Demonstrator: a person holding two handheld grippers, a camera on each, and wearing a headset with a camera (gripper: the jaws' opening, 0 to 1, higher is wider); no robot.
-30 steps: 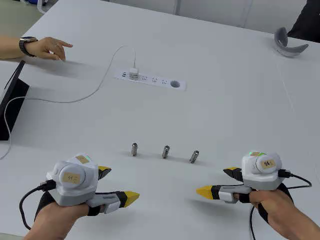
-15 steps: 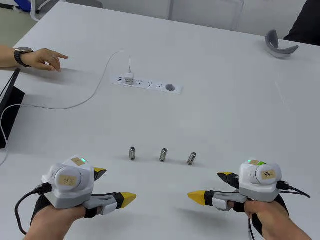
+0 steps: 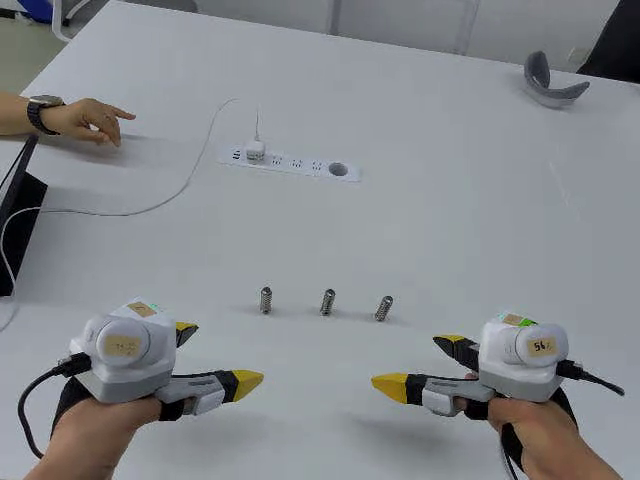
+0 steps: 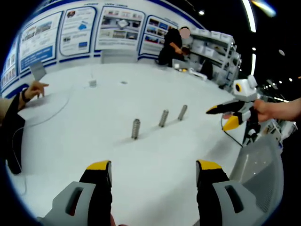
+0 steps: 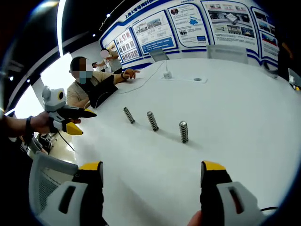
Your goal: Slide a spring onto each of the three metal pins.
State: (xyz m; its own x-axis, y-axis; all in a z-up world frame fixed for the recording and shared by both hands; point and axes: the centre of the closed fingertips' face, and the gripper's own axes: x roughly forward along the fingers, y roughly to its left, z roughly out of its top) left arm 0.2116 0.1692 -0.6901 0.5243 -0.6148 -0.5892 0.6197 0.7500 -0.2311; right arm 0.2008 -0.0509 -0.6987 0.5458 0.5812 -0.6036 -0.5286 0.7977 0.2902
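Springs, three by my count, stand upright in a short row on the white worktop, evenly spaced and apart from one another (whatever pin runs inside each coil is too small for me to make out). They sit at 12 o'clock from the two grippers, with bare surface all round them. The left gripper hangs near the front edge at 7 o'clock of the row, the right gripper at 5 o'clock. Both have their yellow-tipped jaws spread wide and carry nothing, and their tips point inward at one another across an open gap. Farther off at 12 o'clock lies one power strip with one white plug in it, its cable curling away toward 9 o'clock. At 10 o'clock a hand with a wristwatch rests on the worktop, and a dark flat device sits at the left edge. One grey curved band lies at 2 o'clock, near the far edge.
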